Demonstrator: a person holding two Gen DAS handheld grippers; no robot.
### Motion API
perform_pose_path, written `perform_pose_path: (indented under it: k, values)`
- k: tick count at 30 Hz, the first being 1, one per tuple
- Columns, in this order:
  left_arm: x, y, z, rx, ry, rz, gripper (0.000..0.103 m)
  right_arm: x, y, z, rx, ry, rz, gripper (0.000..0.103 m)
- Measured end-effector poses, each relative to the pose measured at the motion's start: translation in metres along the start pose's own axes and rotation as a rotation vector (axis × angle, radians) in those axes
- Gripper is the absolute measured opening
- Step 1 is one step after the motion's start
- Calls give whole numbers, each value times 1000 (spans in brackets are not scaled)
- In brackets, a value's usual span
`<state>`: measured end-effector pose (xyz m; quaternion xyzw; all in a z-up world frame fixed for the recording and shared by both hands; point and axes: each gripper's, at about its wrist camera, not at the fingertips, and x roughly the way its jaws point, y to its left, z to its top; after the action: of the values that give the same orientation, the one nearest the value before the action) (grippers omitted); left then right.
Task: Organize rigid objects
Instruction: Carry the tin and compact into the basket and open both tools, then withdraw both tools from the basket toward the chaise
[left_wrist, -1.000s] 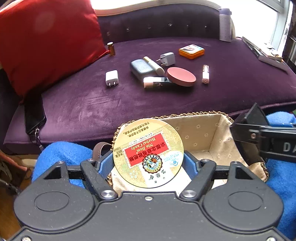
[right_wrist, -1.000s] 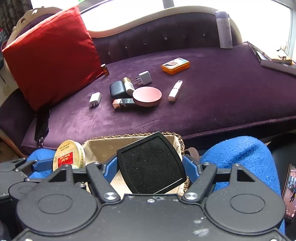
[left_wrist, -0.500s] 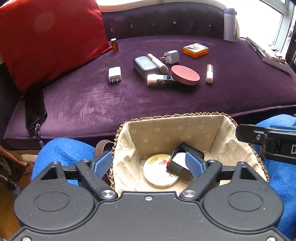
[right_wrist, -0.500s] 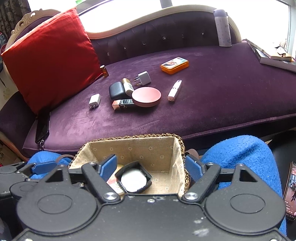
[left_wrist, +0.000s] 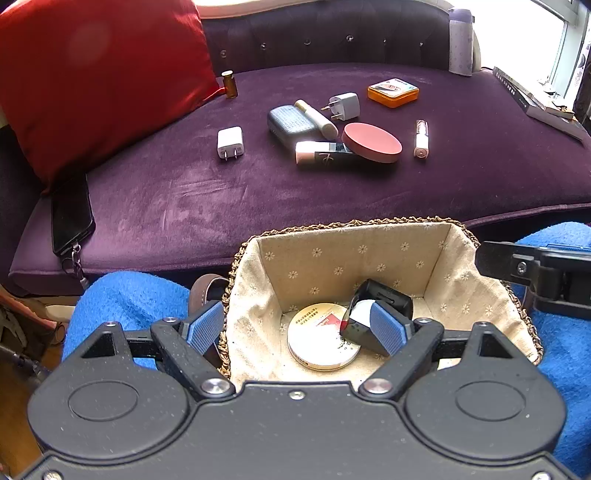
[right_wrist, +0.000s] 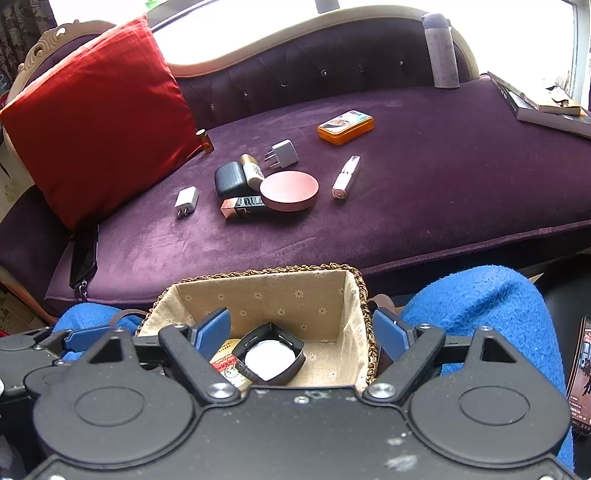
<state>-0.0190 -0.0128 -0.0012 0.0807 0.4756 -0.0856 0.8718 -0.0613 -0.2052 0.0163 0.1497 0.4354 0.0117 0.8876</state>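
Observation:
A woven basket (left_wrist: 351, 223) with a beige floral lining sits between two blue-clad knees. At its bottom lie a round cream candy tin (left_wrist: 314, 339) and a black compact case (left_wrist: 384, 295), tipped against the tin with its white inside showing. My left gripper (left_wrist: 295, 326) hovers open above them with nothing between its blue pads. In the right wrist view the same basket (right_wrist: 258, 273) holds the tin (right_wrist: 225, 360) and the case (right_wrist: 271, 356). My right gripper (right_wrist: 300, 329) hangs over it, jaws opening, nothing between them.
Several small items lie on the purple couch: white charger (left_wrist: 230, 142), grey-blue case (left_wrist: 291, 123), plug adapter (left_wrist: 345, 105), pink round compact (left_wrist: 371, 142), orange tin (left_wrist: 392, 92), lipstick tube (left_wrist: 421, 138), amber bottle (left_wrist: 229, 84). Red cushion (left_wrist: 92, 81) and phone (left_wrist: 72, 214) at left; books (left_wrist: 535, 99) far right.
A second ago the left gripper held the round tin and the right held the black case. Both jaws spread, and the two objects dropped into the basket.

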Motion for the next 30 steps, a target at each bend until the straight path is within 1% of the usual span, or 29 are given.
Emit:
perform_pose_path:
  k: [10,22,30]
  values:
    - [2,1,0,-4,10,4,83,3,1,-1,2,5,-8,88]
    - [5,7,1,-33,29,13,83,5,1,0,-4,21,-15,91]
    - [7,8,2,-41,43,17,83,8,1,1,-3,34,-27,95]
